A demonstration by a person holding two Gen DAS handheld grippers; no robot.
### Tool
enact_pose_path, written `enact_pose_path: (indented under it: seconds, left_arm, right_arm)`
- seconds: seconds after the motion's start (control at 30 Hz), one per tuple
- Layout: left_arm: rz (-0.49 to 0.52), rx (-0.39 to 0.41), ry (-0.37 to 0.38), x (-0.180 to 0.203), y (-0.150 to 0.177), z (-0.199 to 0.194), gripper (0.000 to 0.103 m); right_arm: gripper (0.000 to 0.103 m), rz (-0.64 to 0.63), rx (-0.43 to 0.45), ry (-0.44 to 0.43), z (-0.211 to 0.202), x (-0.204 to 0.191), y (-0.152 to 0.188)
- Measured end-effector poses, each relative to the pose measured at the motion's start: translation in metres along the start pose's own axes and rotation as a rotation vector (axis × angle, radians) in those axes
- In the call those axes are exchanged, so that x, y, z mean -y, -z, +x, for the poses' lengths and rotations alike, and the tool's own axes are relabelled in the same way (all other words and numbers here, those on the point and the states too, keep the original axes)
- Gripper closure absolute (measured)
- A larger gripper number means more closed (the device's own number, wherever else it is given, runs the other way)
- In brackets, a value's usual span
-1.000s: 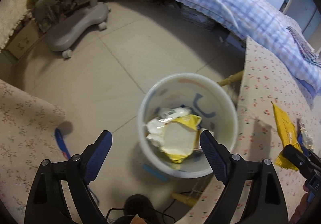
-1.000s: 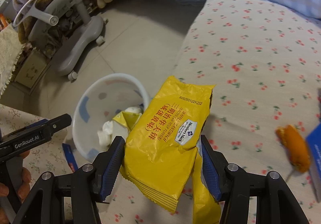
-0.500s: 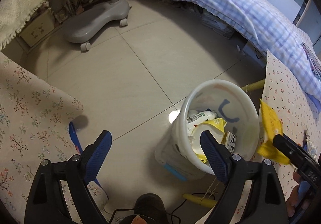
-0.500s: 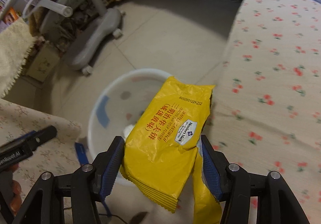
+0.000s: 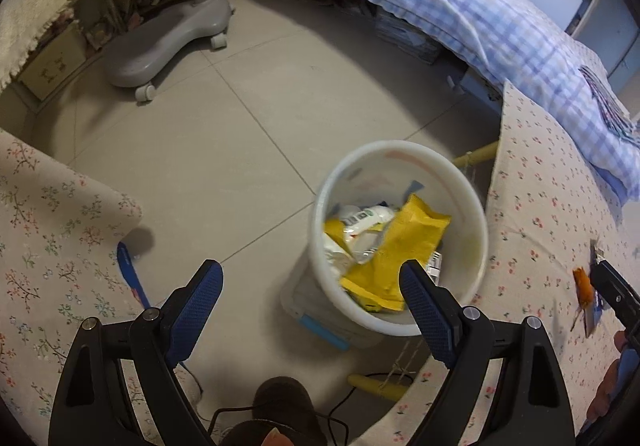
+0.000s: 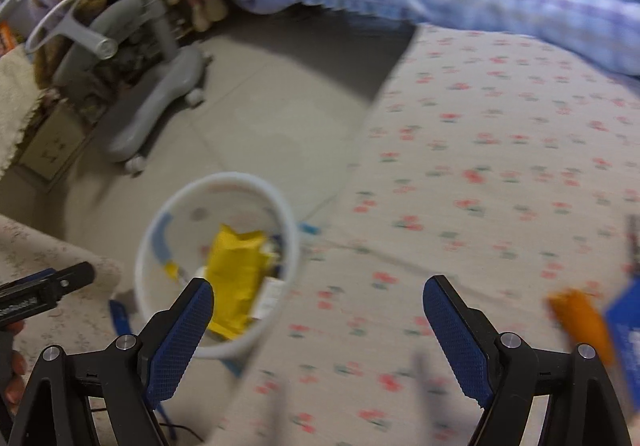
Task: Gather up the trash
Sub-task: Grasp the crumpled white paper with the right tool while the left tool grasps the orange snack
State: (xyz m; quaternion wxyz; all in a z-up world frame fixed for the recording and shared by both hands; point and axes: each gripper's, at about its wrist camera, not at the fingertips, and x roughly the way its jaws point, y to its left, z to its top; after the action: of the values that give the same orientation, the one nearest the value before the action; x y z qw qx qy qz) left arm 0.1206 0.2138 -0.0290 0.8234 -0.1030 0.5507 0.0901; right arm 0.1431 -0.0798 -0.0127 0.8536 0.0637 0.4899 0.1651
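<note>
Trash, in the form of a crinkled yellow foil snack packet, now lies inside the round white plastic waste bin on the grey tiled floor, on top of white wrappers already there. The right gripper has its jaws just opened wide; nothing is between the blue pads, and the packet is seen below and to the left of them, in the bin. The left gripper hangs over the floor just beside the bin with its jaws apart and empty.

The release appears finished, so the step in hand is judged to be the move toward the next piece. An orange wrapped item and a blue card-like packet are seen on the flower-printed tablecloth, at the right edge of the right wrist view; both are blurred. For a clean pick, the jaws are best kept wide, lined up across the narrow side of the orange item, lowered until the pads straddle it, and closed only then, so that the cloth is not pinched or dragged.
</note>
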Motion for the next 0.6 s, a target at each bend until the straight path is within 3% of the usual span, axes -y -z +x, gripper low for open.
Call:
enact_pose_path:
  seconds: [0.6]
  left_arm:
    - [0.127, -0.013, 0.075, 0.086, 0.011, -0.006, 0.011]
  right_arm:
    - [0.014, 0.260, 0.042, 0.266, -0.088, 0.164, 0.027]
